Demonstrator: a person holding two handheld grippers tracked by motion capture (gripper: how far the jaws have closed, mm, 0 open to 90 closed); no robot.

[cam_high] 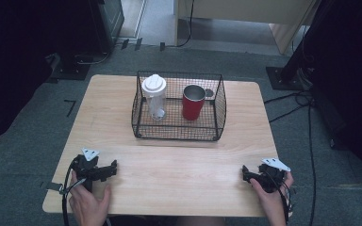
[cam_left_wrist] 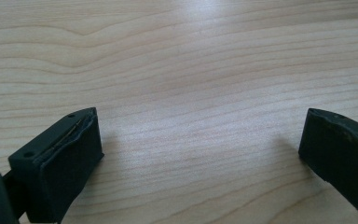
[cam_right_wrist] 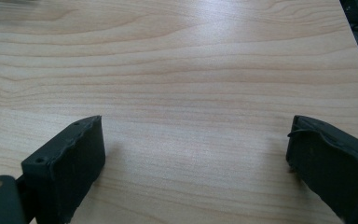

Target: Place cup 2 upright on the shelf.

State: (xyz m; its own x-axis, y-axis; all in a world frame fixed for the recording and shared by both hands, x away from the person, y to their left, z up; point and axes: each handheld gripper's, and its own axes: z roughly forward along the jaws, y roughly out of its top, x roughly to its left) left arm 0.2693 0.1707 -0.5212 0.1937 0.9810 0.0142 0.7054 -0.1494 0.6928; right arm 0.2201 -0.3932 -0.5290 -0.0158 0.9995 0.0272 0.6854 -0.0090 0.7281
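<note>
A black wire basket (cam_high: 219,110) stands at the back middle of the wooden table (cam_high: 169,165). Inside it are a clear bottle with a white lid (cam_high: 154,96) on the left and a red cup with a metal inside (cam_high: 193,102) on the right, both upright. My left gripper (cam_high: 113,167) rests low at the table's front left, held by a hand, and points right. At the front right my right gripper (cam_high: 245,173) points left. In the left gripper view the left gripper (cam_left_wrist: 200,116) stands open over bare wood, as does the right gripper (cam_right_wrist: 196,120) in the right gripper view.
Bare wood lies between the basket and the two grippers. Cables (cam_high: 306,141) trail over the grey carpet to the right of the table. A black stand base (cam_high: 285,77) sits at the back right and dark equipment (cam_high: 82,61) at the back left.
</note>
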